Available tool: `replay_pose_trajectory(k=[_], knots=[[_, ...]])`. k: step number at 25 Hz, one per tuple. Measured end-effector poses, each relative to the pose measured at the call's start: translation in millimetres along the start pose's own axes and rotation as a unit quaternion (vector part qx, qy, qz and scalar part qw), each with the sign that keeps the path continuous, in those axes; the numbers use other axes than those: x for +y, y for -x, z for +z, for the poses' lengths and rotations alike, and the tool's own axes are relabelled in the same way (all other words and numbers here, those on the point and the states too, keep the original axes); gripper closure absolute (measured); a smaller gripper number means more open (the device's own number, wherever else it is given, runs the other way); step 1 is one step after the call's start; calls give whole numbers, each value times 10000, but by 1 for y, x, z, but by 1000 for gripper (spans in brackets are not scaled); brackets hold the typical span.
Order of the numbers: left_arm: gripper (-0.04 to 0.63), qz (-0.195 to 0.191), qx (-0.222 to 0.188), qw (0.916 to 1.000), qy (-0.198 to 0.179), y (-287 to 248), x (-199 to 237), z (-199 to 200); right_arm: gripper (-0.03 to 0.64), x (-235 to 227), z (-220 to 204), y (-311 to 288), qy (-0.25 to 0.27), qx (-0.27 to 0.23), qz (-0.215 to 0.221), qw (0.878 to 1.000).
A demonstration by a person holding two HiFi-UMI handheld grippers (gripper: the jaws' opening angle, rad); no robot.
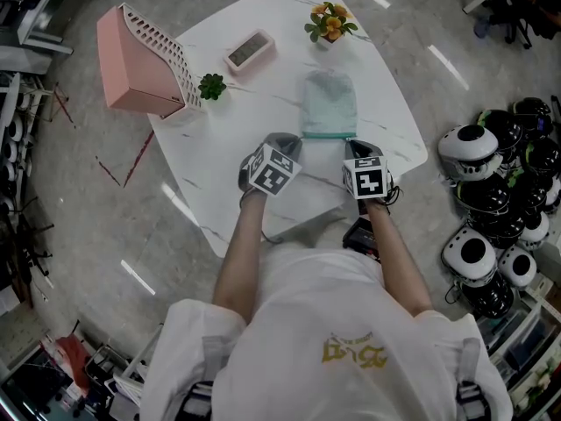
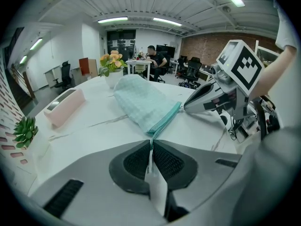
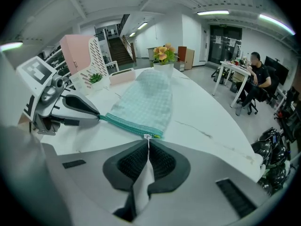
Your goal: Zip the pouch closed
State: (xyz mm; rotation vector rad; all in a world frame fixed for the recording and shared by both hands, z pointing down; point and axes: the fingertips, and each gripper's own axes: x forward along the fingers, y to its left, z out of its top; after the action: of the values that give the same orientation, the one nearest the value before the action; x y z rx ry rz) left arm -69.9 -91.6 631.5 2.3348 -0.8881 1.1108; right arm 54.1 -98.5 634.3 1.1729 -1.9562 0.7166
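Head view: a mint-green checked fabric pouch (image 1: 330, 103) lies flat on the white marbled desk (image 1: 228, 121), its teal zip (image 1: 327, 134) along the edge nearest the person. The left gripper (image 1: 285, 143) is at the zip's left end and the right gripper (image 1: 355, 145) at its right end.

In the left gripper view, the left gripper's (image 2: 151, 142) fingers (image 2: 134, 163) are pressed together on the pouch's (image 2: 141, 100) corner, where the zip tape ends. In the right gripper view, the right gripper's (image 3: 148, 140) fingers (image 3: 162, 161) are pinched on the small pale metal pull tab (image 3: 148, 136), which sits close to the right corner of the pouch (image 3: 146, 98).

The pouch looks light, thin and floppy, so it would likely bunch or slide across the smooth desk if tugged from one end only. Holding the tape end at one corner and the tab at the other seems the right grip, keeping the zip (image 3: 124, 124) line taut. The tab is tiny and probably slippery, so it could slip out of the pinch.
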Motion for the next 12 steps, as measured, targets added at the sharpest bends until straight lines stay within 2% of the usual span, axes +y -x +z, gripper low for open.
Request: replay_pose_trajectory(k=[4, 9, 12], knots=[[521, 116, -38, 9998, 150, -2, 1, -4, 575, -6, 1, 3, -162, -43, -121, 9998], [411, 218, -473, 9956, 777, 14, 8, 6, 555, -5, 8, 16, -539, -180, -9, 9984], [419, 437, -794, 9913, 959, 30, 14, 15, 557, -3, 22, 32, -743, -479, 1, 9961]])
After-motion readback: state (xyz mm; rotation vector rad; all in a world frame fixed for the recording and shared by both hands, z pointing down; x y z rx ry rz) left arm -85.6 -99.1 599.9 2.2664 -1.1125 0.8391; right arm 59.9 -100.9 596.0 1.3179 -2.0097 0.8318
